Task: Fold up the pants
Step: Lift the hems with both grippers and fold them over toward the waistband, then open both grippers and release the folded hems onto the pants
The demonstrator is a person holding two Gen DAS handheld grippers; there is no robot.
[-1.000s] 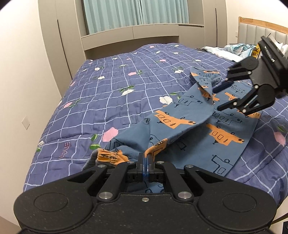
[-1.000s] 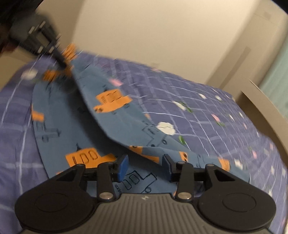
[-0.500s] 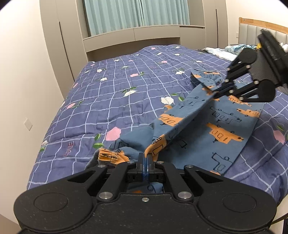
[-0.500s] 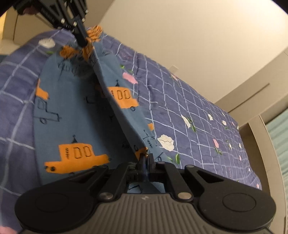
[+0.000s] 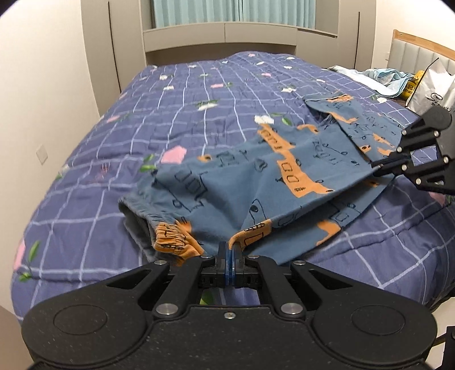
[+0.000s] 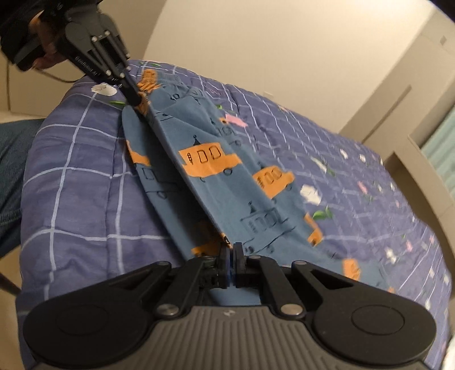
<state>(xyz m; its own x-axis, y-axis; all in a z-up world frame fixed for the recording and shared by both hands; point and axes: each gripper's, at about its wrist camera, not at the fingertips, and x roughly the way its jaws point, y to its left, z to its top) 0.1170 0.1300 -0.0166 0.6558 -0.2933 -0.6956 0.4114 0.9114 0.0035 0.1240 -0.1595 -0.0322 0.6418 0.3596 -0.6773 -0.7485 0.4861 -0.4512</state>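
Wrist views face each other low over bed point(image 5: 199, 119); share pants point(image 5: 256, 182).

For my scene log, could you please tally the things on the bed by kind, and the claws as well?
Pants: 1, blue with orange prints
Claws: 2, left claw and right claw, both shut on the pants
White bag: 1
Crumpled light cloth pile: 1
Total: 5

A home bedroom: quilted bed point(image 5: 199, 94), padded headboard point(image 5: 421, 54), curtains point(image 5: 227, 11).
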